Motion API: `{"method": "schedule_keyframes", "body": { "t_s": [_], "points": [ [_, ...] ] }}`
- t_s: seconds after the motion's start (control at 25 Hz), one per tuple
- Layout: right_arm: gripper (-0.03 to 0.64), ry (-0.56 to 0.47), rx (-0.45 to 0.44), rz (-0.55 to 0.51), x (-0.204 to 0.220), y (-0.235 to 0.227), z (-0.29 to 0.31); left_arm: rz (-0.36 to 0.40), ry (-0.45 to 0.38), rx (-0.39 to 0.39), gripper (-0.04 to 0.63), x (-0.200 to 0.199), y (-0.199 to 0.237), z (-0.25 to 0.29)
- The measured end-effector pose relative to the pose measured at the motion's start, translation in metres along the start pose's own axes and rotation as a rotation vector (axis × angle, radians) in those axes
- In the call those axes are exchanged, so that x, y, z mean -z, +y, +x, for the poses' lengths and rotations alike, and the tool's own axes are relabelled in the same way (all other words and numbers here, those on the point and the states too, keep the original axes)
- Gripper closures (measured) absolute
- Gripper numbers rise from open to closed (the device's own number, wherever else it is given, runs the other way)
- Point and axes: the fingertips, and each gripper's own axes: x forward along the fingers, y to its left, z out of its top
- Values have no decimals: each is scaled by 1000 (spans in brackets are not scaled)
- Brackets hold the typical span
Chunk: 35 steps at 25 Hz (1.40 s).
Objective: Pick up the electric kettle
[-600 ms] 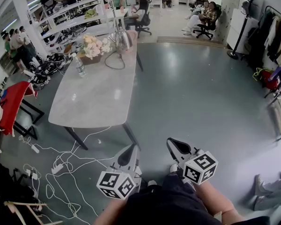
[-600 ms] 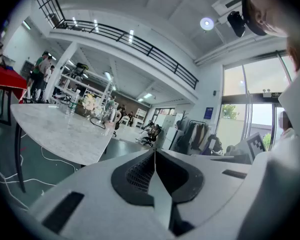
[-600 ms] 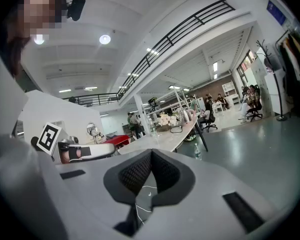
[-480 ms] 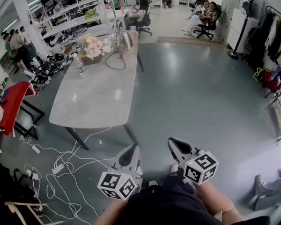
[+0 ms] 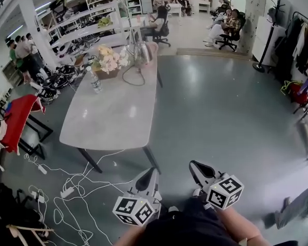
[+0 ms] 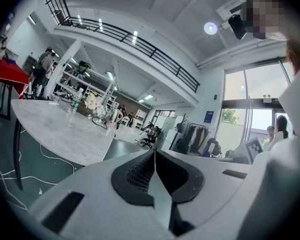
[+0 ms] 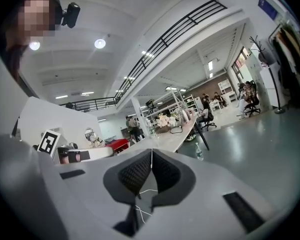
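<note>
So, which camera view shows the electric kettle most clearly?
The head view: the kettle stands at the far end of the table, seen from above. Both gripper views show it only as a tiny distant shape.

- My head camera looks steeply down from above, with my left gripper (image 5: 146, 176) and right gripper (image 5: 197, 167) at its bottom edge and the table (image 5: 113, 117) well ahead.
- Each gripper camera sits close behind its own jaws and looks nearly level.
- All three views share that table.
</note>
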Motion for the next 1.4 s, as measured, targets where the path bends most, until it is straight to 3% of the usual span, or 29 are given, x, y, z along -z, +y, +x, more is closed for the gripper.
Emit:
{"method": "schedule_keyframes", "body": {
  "t_s": [0.56, 1.4],
  "points": [
    [609, 20, 60, 24, -5, -30, 28, -23, 32, -13, 588, 0, 31, 36],
    [609, 77, -46, 13, -78, -161, 129, 9, 27, -105, 588, -46, 56, 199]
  ]
}}
